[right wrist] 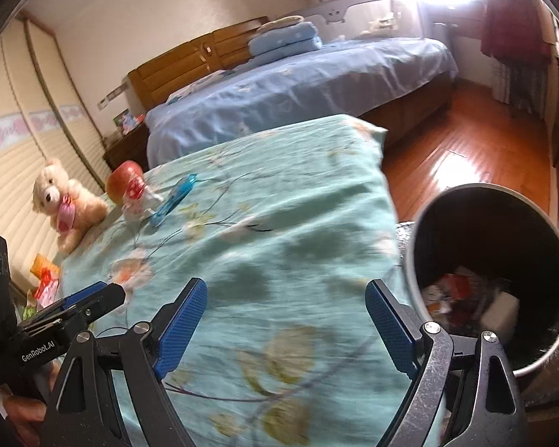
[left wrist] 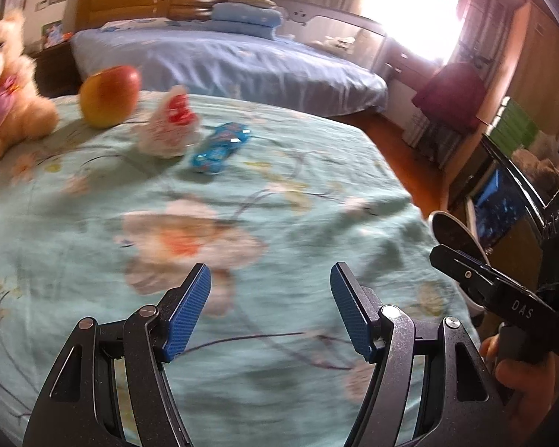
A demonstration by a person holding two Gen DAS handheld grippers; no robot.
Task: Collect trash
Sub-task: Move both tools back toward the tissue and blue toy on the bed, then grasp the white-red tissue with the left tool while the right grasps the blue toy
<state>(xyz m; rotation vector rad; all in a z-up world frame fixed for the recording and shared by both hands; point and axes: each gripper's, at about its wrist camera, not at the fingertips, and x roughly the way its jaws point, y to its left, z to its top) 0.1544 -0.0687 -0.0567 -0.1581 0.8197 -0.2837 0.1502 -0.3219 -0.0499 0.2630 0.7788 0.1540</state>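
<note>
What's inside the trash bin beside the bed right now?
The trash bin already holds a heap of crumpled wrappers, red and white, plus a pale boxy piece at the bottom. The dark inner wall hides the rest; anything under the heap is covered.

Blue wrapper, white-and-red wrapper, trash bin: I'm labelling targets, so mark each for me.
blue wrapper [left wrist: 220, 148]: left wrist view, its middle.
white-and-red wrapper [left wrist: 170, 125]: left wrist view, crumpled body.
trash bin [right wrist: 415, 246]: right wrist view, left rim.

Teal floral bed [left wrist: 279, 186] — teddy bear [left wrist: 7, 85], apple [left wrist: 110, 95], white wrapper [left wrist: 169, 126], blue wrapper [left wrist: 220, 147]
</note>
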